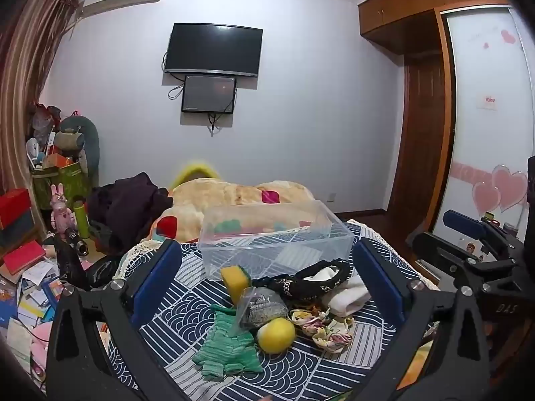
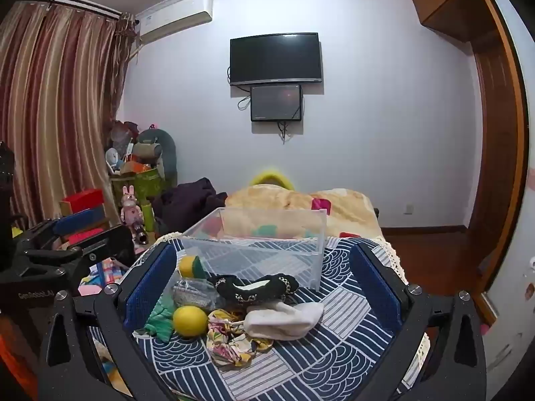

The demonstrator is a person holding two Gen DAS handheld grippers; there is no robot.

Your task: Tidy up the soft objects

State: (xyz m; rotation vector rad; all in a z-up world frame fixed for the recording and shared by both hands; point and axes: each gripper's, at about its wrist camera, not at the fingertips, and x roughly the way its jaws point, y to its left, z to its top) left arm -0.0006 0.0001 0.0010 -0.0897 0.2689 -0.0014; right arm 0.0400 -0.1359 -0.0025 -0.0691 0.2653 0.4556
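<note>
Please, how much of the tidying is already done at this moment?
Nothing looks done yet: the clear plastic box shows nothing inside. Nothing is in hand either; the left gripper and right gripper are both open and empty. Everything is left: sponge, green glove, yellow ball, black headband, white sock and floral scrunchie lie on the patterned cloth.

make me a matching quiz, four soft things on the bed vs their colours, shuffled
Things:
1. ball
2. glove
3. sock
4. slipper

Colours:
a. white
b. black
c. yellow
d. green

Pairs: 1-c, 2-d, 3-a, 4-b
</note>
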